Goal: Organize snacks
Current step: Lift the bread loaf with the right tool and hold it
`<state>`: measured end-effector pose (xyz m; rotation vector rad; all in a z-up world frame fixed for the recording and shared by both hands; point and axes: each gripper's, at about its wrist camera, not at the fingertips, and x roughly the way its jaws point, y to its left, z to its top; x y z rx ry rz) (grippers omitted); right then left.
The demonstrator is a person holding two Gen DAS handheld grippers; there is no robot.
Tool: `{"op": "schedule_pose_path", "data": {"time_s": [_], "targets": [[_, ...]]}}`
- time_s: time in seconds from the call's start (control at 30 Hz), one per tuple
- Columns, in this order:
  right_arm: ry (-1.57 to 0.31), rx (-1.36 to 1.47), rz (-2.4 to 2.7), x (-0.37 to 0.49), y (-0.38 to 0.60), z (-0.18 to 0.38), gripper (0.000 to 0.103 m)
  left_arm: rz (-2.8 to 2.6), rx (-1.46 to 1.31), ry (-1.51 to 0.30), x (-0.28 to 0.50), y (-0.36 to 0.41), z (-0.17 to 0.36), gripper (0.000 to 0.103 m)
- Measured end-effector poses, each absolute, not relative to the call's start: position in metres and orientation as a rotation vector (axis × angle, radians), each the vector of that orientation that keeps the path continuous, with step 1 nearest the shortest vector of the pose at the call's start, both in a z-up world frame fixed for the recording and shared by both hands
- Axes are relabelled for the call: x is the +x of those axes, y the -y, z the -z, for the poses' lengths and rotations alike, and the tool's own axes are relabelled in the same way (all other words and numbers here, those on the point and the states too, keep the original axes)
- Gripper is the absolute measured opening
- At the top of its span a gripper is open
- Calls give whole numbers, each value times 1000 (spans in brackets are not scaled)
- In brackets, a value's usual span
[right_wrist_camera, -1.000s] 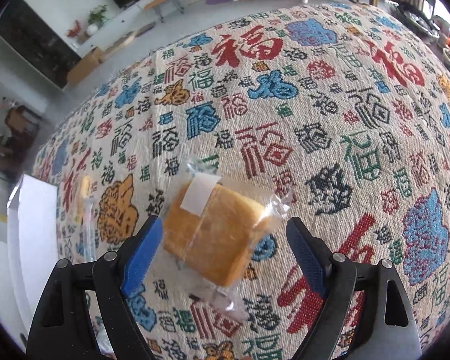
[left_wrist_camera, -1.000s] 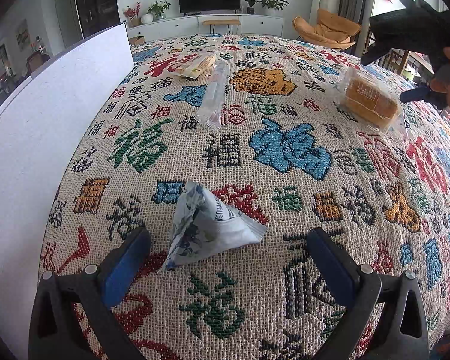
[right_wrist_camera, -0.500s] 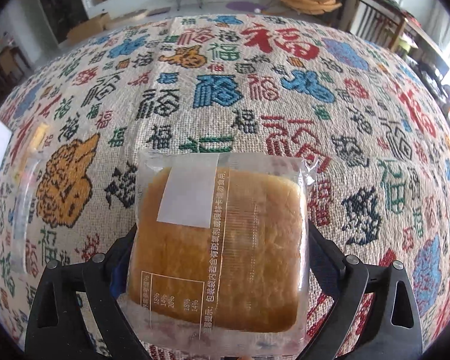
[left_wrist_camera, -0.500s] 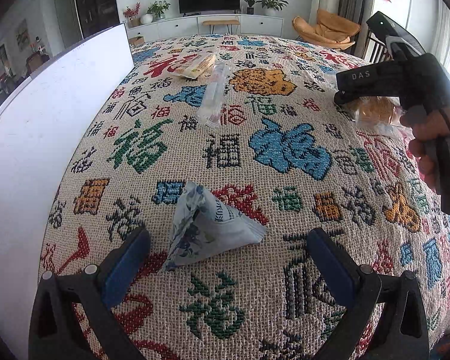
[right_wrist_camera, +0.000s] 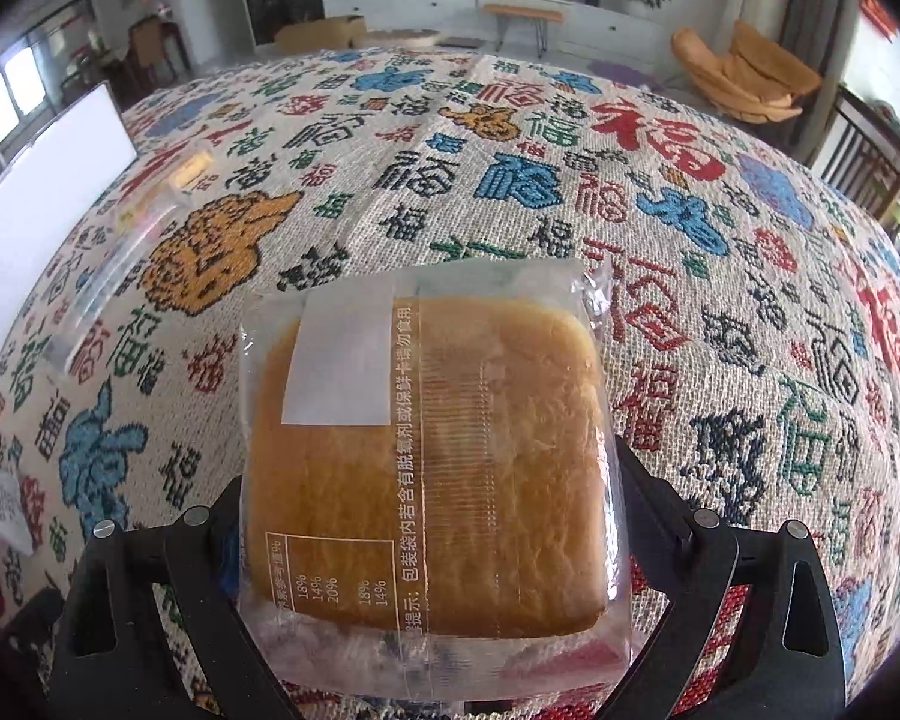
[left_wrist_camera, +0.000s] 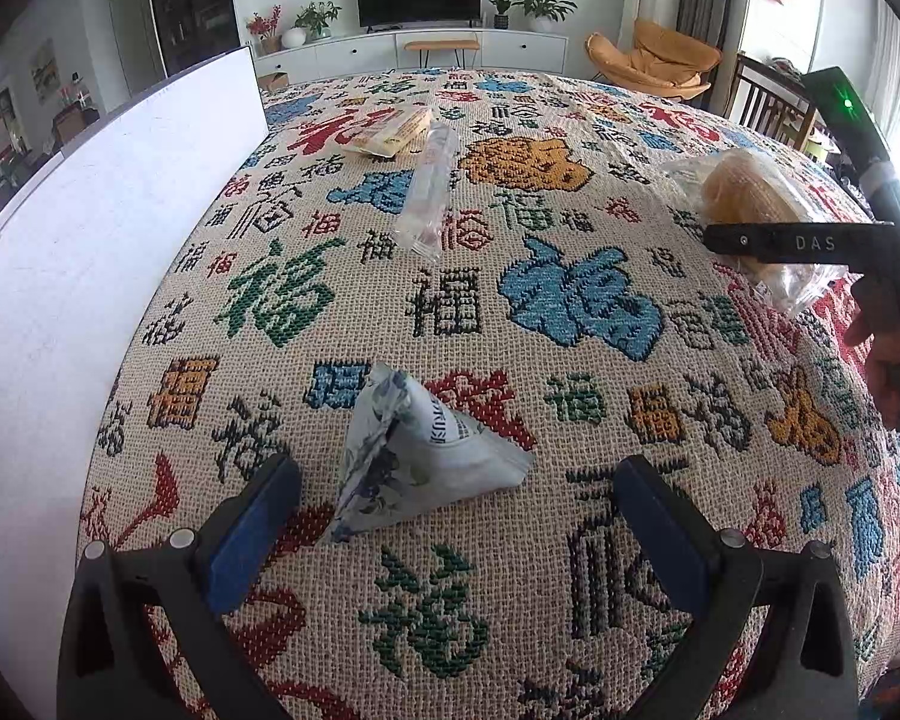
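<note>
Wrapped cake framed by the wide right jaws; the triangular packet lies ahead of the open left ones.

Nearest, the right gripper (right_wrist_camera: 432,546) is spread to its widest, having just been opening; a square golden cake (right_wrist_camera: 426,456) in clear film (white label, printed text running along its length) lies flat between the fingers on the patterned tablecloth (right_wrist_camera: 720,312), its long axis pointing away; pad contact cannot be told. The left gripper (left_wrist_camera: 450,534) is held open and empty, a blue-white triangular packet (left_wrist_camera: 414,462) just beyond it. Farther off, a clear sleeve (left_wrist_camera: 429,192) and a yellow packet (left_wrist_camera: 396,132) are seen beside a white board (left_wrist_camera: 90,252).
</note>
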<state>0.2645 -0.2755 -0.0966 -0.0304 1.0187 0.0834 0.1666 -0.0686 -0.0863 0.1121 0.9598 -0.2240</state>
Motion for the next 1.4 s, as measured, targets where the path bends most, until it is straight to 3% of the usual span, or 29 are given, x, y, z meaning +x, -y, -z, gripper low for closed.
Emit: {"op": "schedule_pose_path", "data": {"time_s": [1.4], "targets": [[-951, -39, -106, 235, 279, 98, 98, 222, 109, -961, 165, 68, 87, 103]]}}
